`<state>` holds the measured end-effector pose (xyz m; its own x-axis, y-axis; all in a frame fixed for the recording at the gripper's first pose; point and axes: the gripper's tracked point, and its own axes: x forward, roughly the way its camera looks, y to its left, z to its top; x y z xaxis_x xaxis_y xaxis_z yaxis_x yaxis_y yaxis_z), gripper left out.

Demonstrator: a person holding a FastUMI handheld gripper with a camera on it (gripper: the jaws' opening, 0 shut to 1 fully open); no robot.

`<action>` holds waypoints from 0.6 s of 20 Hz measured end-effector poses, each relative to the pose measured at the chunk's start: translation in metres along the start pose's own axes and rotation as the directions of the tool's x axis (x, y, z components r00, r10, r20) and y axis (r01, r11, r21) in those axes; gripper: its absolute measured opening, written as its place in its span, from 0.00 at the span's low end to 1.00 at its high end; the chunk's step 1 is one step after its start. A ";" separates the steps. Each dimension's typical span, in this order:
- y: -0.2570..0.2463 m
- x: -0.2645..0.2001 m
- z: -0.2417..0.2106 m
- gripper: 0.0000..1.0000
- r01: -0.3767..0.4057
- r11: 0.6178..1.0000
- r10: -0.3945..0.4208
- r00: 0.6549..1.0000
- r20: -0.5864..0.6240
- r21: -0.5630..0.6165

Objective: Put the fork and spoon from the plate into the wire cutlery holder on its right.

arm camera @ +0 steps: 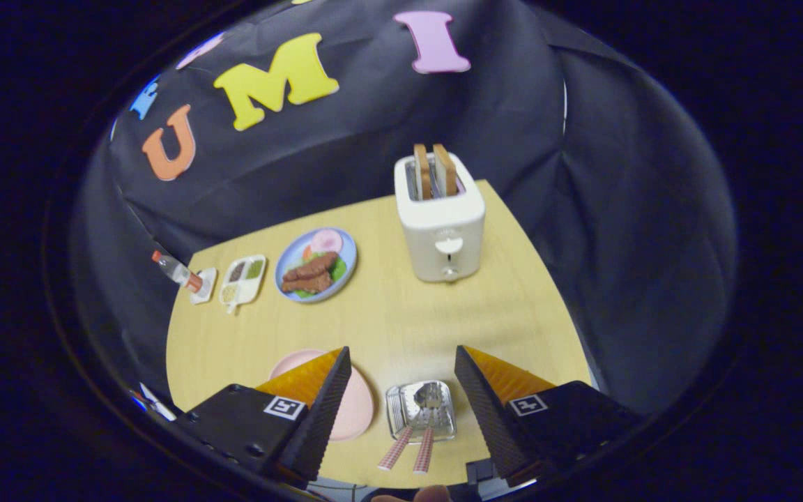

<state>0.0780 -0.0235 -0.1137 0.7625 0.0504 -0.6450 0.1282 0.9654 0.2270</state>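
Between the 2 spread fingers of the gripper (401, 352), the wire cutlery holder (421, 411) is sitting on the pale wooden table (408, 314), and the gripper is gaping wide with nothing in its grasp. The fork (401, 436) and the spoon (426, 432) are both standing in the holder, heads down in the wire, their 2 checked handles sticking out toward the camera side by side. The pink plate (356, 411) is lying just to the holder's left, partly hidden behind one finger. Beyond the fingers, a white toaster (441, 226) is carrying 2 slices of bread (434, 171) upright in its slots. A blue plate of food (316, 265), a divided condiment dish (243, 279) and a small bottle (177, 270) are lining up beside it toward the booth wall.
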 end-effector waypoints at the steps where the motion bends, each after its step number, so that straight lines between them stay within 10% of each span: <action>1: 0.011 -0.010 0.012 0.90 -0.028 1.000 0.029 0.996 0.090 -0.013; 12: 0.049 -0.133 0.032 0.90 0.006 0.986 0.093 0.810 0.580 -0.167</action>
<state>0.0031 0.0089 0.0064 0.9968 -0.0175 -0.0780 0.0252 0.9948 0.0986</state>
